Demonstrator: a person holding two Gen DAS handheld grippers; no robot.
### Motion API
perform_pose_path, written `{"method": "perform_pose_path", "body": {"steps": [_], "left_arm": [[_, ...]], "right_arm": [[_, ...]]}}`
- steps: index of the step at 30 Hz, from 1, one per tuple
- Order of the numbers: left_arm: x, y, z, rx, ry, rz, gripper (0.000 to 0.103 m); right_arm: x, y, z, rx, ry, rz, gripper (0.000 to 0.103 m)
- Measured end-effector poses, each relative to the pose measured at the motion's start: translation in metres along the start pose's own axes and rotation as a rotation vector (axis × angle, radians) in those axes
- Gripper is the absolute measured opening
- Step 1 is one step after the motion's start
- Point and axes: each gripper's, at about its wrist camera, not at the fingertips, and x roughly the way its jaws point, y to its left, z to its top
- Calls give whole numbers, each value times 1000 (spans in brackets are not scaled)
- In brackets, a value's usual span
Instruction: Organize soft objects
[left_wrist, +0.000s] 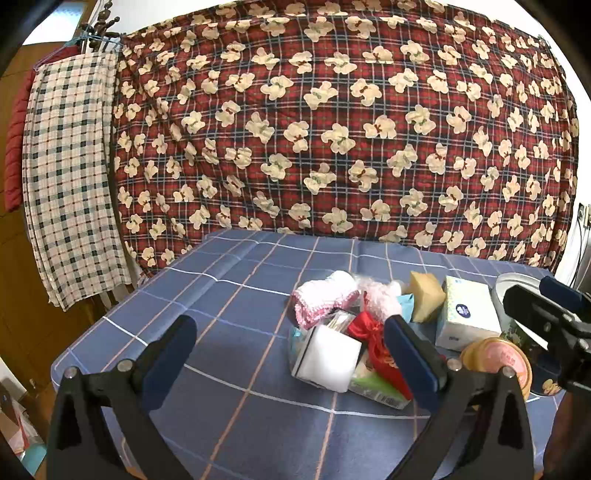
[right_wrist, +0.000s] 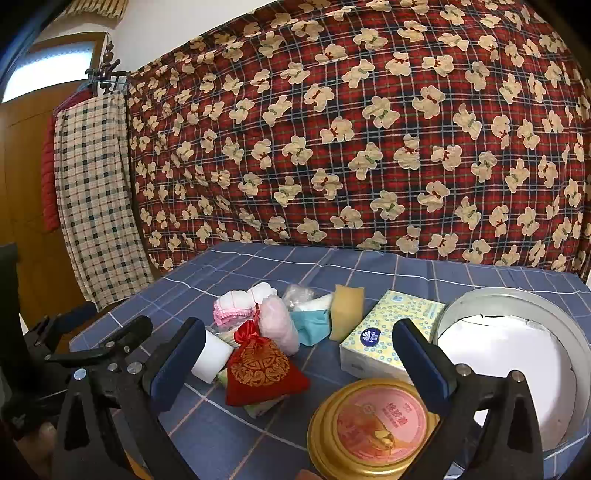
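Fig.: both tools hovering over the table (right_wrist: 258, 266) w/ blue check cloth. Left gripper (left_wrist: 291, 347) jaws standing wide, nothing between them; right gripper (right_wrist: 299, 362) likewise spread, holding nothing.

Soft items lying in a heap just ahead of the jaws: white sponge block (left_wrist: 330, 360) nearest the left tool; red drawstring pouch (right_wrist: 260, 369) sitting between the right jaws' line of sight; pink fluffy roll (right_wrist: 279, 325), pink knit cloth (right_wrist: 236, 301), yellow sponge (right_wrist: 345, 312), tissue pack (right_wrist: 388, 332) beyond.

Handling (est.): all light, squashy, non-fragile; pouch probably gripping best at its gathered neck; sponges across flat faces.

Containers: round tin (right_wrist: 513, 354) to the right jaw's outer side, looking empty, white inside; gold lid (right_wrist: 376, 424) lying below.
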Motion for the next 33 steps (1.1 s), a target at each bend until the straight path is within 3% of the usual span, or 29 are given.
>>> {"method": "perform_pose_path", "body": {"steps": [33], "left_arm": [[-2, -3, 0, 3, -7, -1, 103]], "right_arm": [[-3, -6, -3, 13, 2, 1, 102]]}}
